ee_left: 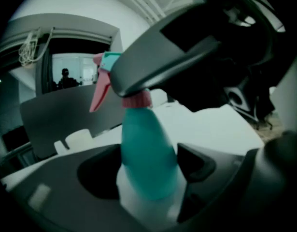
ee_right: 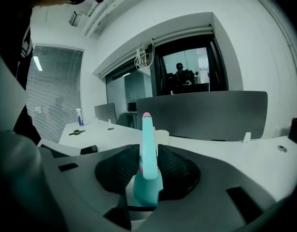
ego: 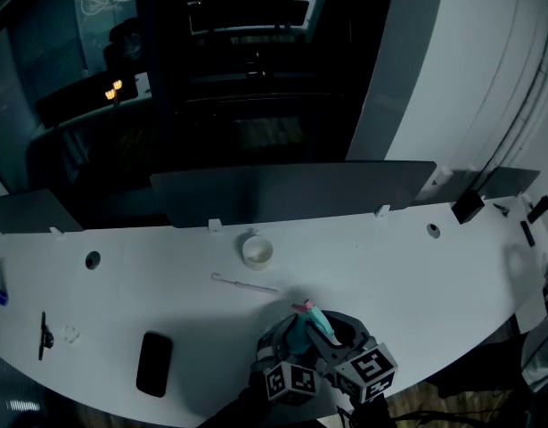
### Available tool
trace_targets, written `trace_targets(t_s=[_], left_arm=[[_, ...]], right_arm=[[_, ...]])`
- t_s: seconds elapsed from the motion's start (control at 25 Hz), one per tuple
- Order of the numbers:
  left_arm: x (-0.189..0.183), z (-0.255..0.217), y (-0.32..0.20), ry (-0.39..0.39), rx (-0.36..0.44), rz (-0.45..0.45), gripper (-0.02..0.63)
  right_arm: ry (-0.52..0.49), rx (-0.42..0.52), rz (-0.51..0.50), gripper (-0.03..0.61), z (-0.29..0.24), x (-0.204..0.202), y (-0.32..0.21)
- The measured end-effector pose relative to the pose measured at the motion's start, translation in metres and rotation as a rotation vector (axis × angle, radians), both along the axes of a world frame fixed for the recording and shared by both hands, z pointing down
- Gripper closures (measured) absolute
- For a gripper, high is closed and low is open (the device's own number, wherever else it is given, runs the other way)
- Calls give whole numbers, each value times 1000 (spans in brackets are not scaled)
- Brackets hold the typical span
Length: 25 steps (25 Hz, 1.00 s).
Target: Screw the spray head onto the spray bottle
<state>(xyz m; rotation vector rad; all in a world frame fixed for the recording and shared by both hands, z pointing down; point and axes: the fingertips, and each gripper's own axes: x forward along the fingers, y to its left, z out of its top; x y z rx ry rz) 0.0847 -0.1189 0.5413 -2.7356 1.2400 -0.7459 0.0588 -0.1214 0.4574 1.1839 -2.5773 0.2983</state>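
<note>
Your left gripper [ee_left: 149, 170] clamps the bottle [ee_left: 148, 144] by its body, just over the table's [ego: 389, 275] near edge. Your right gripper [ee_right: 148, 164] pinches the head [ee_right: 148, 134], which sits on the neck. Looks like mid-screwing to me. Next up: hold the bottle steady, twist the head, regrip.

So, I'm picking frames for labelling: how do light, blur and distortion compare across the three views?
Head view: dim and underexposed, the spray bottle murky at the bottom edge. Left gripper view: heavy fisheye bend, black corners, spray bottle close and soft. Right gripper view: brightest and sharpest, spray head crisp, wall bowed.
</note>
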Motion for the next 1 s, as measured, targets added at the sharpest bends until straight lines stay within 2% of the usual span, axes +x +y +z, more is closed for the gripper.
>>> trace_targets(t_s=[0.08, 0.2, 0.28, 0.4, 0.48, 0.56, 0.72, 0.88, 1.0], left_arm=[[-3, -1, 1, 30, 8, -47, 249], [-4, 3, 4, 35, 14, 75, 247], [-10, 6, 2, 24, 1, 140, 199], [-20, 1, -2, 88, -23, 134, 190], [-23, -2, -3, 148, -42, 118, 190], [-25, -4, -3, 174, -56, 115, 190], [-23, -5, 1, 175, -63, 141, 190], [-18, 1, 6, 137, -70, 175, 190], [-11, 8, 12, 106, -99, 215, 190]], right_arm=[[-2, 7, -3, 454, 1, -2, 2], [-9, 24, -36, 454, 0, -3, 2], [-3, 37, -79, 453, -1, -7, 3], [31, 75, -105, 453, -1, -10, 5], [29, 89, -104, 445, -2, -11, 7], [25, 93, -103, 431, -1, -10, 8], [16, 92, -105, 393, 0, -10, 10], [17, 87, -86, 393, 1, -7, 9], [-26, 63, -64, 394, 1, -2, 6]])
